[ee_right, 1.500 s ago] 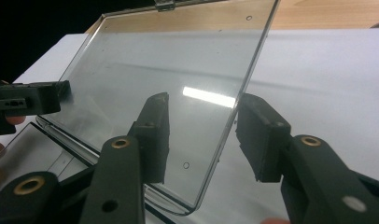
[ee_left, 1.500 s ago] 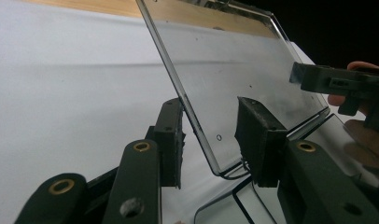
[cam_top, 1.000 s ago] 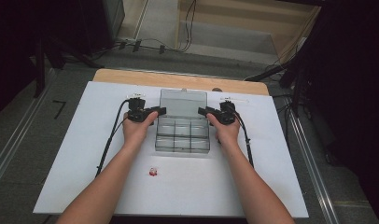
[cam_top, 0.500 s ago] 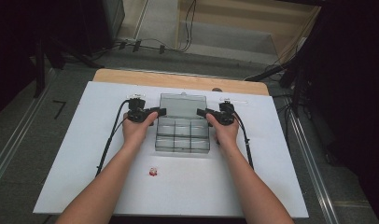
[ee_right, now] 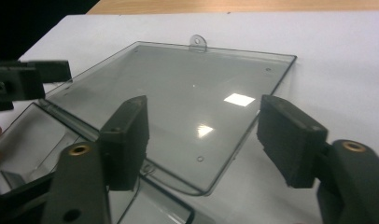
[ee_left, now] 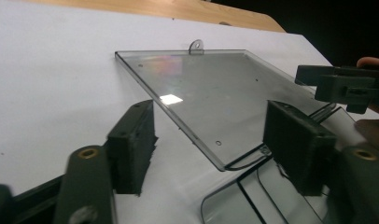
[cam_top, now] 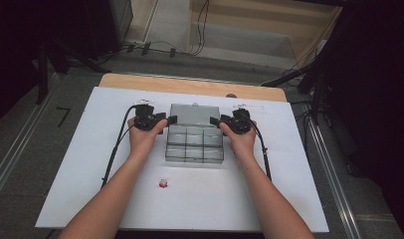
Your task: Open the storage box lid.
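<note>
Both grippers, left (cam_top: 166, 119) and right (cam_top: 216, 121), have just been opening and now stand released, straddling the lid's (cam_top: 192, 115) side edges without gripping. The lid lies flat behind the box (cam_top: 194, 145), so the opening looks finished.

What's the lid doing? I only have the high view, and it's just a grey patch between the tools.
Observer: The lid is swung fully open and looks to lie flat on the white board, with a small hang tab on its far edge.
Operator: Left tool gripping it?
Observer: No. The left tool has just been opening. The lid's hinge-side corner sits between its jaws, and the pads are clear of it.
Operator: Right one?
Observer: Same. The right tool has just been opening and straddles the lid's other hinge-side corner without pressing on it.
</note>
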The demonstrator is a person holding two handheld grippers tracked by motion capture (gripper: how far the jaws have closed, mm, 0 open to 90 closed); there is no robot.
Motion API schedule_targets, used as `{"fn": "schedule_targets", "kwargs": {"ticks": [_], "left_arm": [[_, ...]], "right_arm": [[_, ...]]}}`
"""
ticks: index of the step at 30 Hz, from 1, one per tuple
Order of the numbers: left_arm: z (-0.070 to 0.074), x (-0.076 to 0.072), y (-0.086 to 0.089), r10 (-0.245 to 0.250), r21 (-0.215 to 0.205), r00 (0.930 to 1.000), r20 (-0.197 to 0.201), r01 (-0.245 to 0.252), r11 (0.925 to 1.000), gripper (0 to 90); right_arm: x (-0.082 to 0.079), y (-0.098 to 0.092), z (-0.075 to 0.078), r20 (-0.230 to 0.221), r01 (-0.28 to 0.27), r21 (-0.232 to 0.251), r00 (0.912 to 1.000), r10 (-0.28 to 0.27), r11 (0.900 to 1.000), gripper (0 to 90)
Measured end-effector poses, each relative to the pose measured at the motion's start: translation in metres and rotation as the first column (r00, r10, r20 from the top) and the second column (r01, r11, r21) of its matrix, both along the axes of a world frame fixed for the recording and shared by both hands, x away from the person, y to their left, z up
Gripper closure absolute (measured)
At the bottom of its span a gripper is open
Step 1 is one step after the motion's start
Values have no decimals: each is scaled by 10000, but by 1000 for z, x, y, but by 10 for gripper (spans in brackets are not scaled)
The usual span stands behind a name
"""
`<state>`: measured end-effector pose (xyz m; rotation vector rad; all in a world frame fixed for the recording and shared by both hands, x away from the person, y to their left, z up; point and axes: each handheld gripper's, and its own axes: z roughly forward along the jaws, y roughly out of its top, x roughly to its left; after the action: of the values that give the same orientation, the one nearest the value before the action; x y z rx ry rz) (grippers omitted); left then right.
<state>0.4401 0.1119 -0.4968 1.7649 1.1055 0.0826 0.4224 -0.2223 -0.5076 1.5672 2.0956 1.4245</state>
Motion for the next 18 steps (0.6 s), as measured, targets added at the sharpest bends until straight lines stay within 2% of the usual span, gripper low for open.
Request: {"fn": "schedule_targets", "kwargs": {"ticks": [4, 10, 15, 18], "left_arm": [[10, -8, 2, -150, 24, 9993, 351, 149, 9999, 192], [20, -20, 6, -307, 140, 9968, 742, 298, 9995, 92], [27, -34, 9, -401, 121, 9937, 1046, 390, 9992, 68], [30, -41, 11, -471, 103, 9921, 1162, 462, 9989, 40]], "right_arm": [[-7, 0, 8, 332, -268, -326, 9991, 279, 9991, 248], [-22, 0, 16, 838, -564, -513, 9946, 606, 9971, 180], [-36, 4, 21, 1125, -913, -779, 9886, 997, 9928, 109], [-43, 5, 23, 1232, -1043, -784, 9859, 1135, 9915, 87]]}}
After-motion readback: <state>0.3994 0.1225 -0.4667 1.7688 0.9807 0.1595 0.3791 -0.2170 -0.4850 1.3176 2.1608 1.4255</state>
